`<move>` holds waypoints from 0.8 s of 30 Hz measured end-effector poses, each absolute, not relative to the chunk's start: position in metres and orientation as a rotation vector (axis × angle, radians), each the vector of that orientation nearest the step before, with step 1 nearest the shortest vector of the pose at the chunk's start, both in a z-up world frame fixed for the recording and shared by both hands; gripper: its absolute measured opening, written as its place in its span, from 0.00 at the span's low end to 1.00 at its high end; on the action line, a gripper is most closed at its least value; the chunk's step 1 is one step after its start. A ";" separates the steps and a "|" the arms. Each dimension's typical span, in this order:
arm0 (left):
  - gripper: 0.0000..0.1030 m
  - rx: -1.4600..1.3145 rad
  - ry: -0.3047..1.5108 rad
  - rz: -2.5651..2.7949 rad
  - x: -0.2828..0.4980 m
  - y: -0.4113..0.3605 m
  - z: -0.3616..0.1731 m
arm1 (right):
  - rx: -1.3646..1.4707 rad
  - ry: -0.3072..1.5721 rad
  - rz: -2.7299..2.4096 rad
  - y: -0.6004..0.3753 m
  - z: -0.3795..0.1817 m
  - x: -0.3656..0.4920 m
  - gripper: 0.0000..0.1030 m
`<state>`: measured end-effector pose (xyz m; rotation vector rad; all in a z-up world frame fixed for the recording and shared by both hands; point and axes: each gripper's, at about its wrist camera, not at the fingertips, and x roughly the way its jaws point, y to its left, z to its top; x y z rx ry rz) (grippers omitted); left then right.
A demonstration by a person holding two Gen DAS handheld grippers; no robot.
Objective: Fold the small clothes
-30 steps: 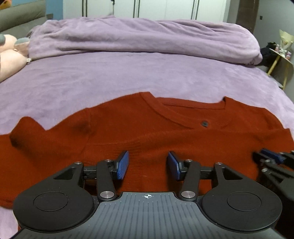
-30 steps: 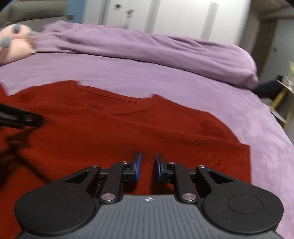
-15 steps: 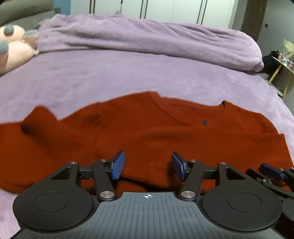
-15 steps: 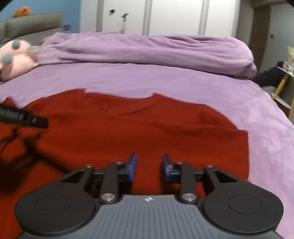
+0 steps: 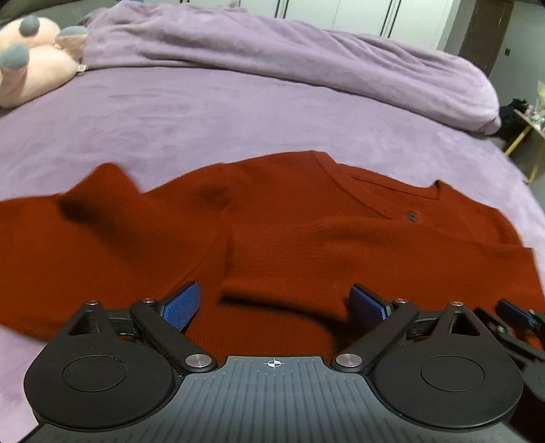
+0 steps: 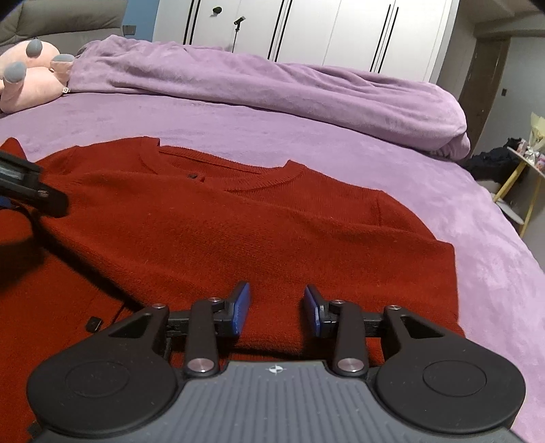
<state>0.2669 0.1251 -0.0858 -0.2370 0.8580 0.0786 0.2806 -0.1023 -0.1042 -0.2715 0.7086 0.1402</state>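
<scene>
A rust-red knit sweater (image 5: pixel 306 218) lies flat on the purple bed sheet (image 5: pixel 204 116), neckline away from me, with a dark button (image 5: pixel 411 215) below the collar. One sleeve is folded across its lower body, and the cuff end (image 5: pixel 272 293) lies between the fingers of my left gripper (image 5: pixel 275 305). That gripper's jaws are opening wide, and the blue pads (image 5: pixel 180 305) are clear of the cloth. My right gripper (image 6: pixel 276 311) hovers over the sweater (image 6: pixel 272 231) near its hem. Its jaws are opening too, with cloth below them but none pinched.
A rolled purple duvet (image 6: pixel 272 88) runs along the far side of the bed. A pink plush toy (image 6: pixel 27 78) sits at the far left. White wardrobe doors (image 6: pixel 306 30) stand behind. A yellow-legged side table (image 6: pixel 524 170) is off the bed's right edge.
Both grippers' jaws have spread, the left far wider. Both have drawn back toward the sweater's near edge, and the folded sleeve now lies loose across the body.
</scene>
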 end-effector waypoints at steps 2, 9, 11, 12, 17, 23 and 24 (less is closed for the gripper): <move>0.95 -0.286 0.826 0.104 0.240 0.146 -0.076 | -0.258 0.723 0.154 -0.105 -0.095 0.269 0.34; 0.95 -0.696 0.717 0.292 0.150 0.281 -0.075 | -0.019 0.806 0.210 -0.131 -0.083 0.206 0.62; 0.88 -0.796 0.677 0.381 0.129 0.324 -0.083 | -0.005 0.804 0.203 -0.132 -0.084 0.187 0.63; 0.85 -0.854 0.651 0.420 0.119 0.346 -0.088 | 0.003 0.808 0.203 -0.132 -0.084 0.182 0.63; 0.65 -1.152 0.483 0.507 0.087 0.429 -0.118 | 0.073 0.851 0.192 -0.130 -0.080 0.182 0.63; 0.41 -1.320 0.348 0.550 0.088 0.474 -0.140 | 0.095 0.878 0.166 -0.128 -0.080 0.188 0.63; 0.32 -1.326 0.348 0.557 0.091 0.477 -0.141 | 0.087 0.879 0.163 -0.126 -0.080 0.188 0.63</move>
